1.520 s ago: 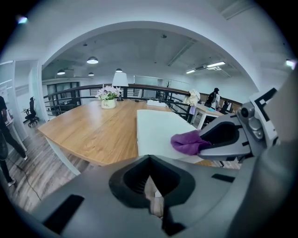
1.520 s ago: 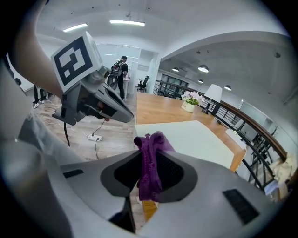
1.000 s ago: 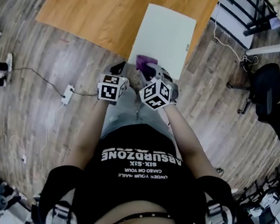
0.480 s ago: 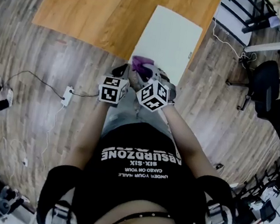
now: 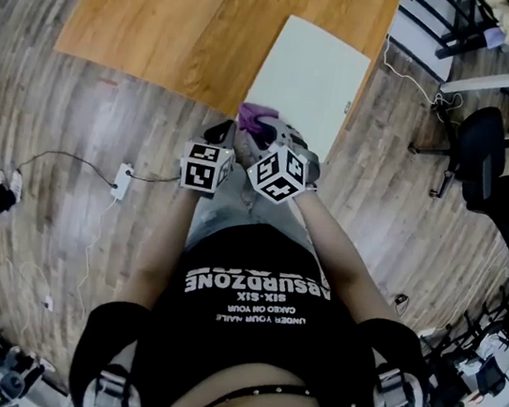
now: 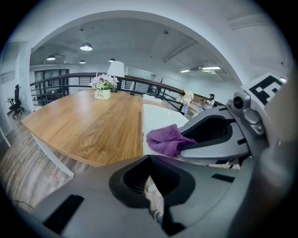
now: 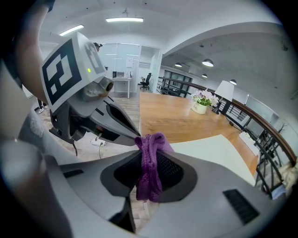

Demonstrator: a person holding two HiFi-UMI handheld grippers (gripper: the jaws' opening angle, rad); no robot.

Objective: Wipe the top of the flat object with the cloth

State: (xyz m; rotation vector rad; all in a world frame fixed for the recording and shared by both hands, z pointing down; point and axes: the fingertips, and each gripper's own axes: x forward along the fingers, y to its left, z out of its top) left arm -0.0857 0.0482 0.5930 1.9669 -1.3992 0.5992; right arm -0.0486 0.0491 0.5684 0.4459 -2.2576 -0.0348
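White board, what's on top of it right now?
Only the purple cloth, clamped in the right tongs, over the board's near edge. The rest is bare; the patch beneath the cloth is hidden.

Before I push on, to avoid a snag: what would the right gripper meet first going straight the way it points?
Probably the near edge of the white board, touched first by the purple cloth clamped in the right gripper; its height against that edge is unclear.
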